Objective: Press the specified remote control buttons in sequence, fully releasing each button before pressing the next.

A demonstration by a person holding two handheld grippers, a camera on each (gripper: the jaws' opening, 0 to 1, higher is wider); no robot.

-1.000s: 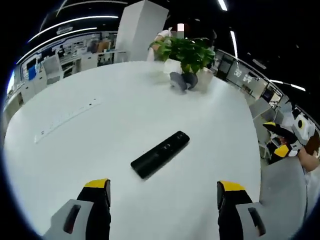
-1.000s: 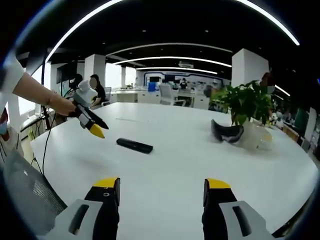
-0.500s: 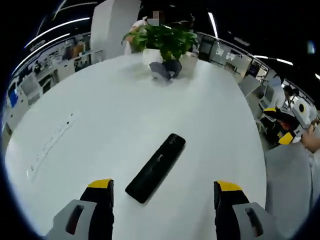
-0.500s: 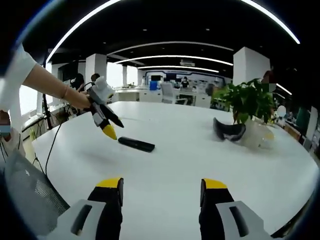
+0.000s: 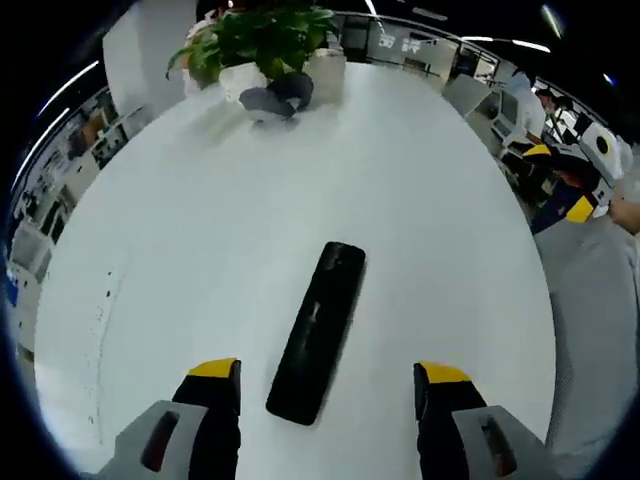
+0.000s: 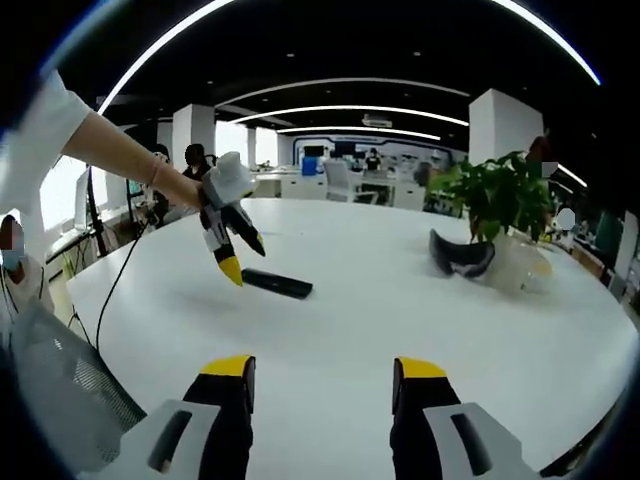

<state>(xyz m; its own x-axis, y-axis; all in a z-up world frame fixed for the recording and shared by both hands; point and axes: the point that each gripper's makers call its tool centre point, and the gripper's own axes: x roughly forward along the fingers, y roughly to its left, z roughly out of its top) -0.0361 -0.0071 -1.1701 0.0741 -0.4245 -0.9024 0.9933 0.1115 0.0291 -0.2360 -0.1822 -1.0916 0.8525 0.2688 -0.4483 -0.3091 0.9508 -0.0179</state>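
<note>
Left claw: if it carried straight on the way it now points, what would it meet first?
Probably the black remote lying on the white table: it sits lengthwise between the open left claw tips. Height above it is unclear.

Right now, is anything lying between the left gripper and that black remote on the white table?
Nothing visible does. The slim black remote control lies on bare white table just ahead of the open left gripper; the potted green plant stands far beyond.

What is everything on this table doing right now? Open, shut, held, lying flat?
Remote control: lying flat on the table, untouched.
Left gripper: open, above the remote's near end.
Right gripper: open, holding nothing.
Potted plant: upright.
Dark headset: resting beside the plant.
</note>
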